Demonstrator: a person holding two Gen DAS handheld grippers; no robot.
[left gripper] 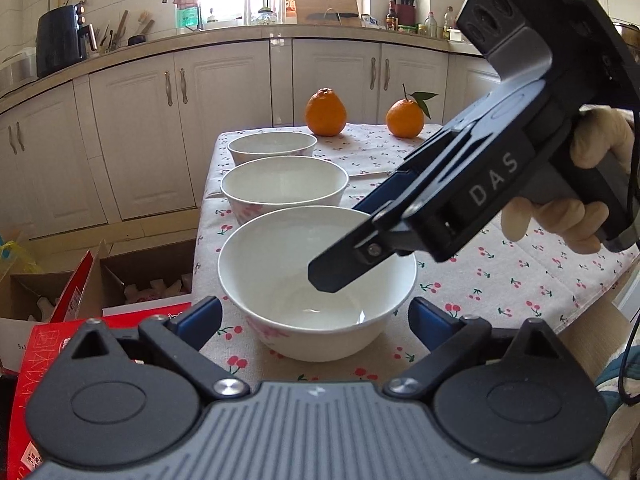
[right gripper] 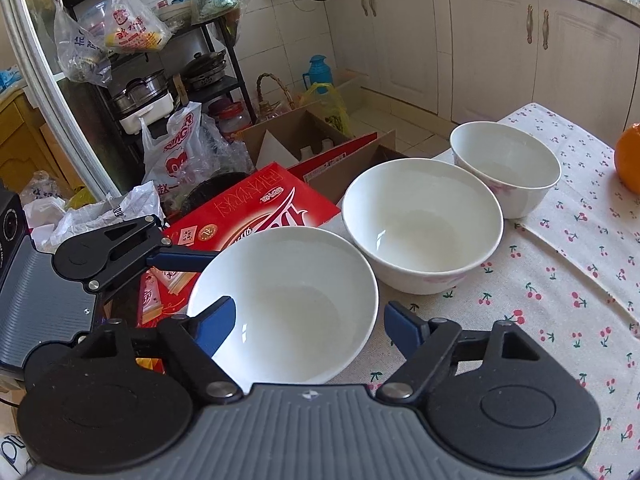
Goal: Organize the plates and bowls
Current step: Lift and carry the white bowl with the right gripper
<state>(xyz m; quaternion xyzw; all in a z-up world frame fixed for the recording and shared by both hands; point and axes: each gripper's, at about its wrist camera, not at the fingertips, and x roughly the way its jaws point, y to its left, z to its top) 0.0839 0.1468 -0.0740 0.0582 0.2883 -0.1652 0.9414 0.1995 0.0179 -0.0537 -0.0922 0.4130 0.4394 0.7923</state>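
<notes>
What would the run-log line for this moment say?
left claw: open, before nearest bowl | right claw: open, over same bowl | three bowls in row, unstacked

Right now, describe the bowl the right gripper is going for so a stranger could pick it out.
On the cherry-print tablecloth, three white bowls sit in a row along one edge. It is the nearest bowl, at the end farthest from the oranges. Only this one has the right gripper, open, straddling its rim.

"DAS" stands on the right hand-held gripper (left gripper: 340,264); "9×2" on a cardboard box (left gripper: 16,344).
</notes>
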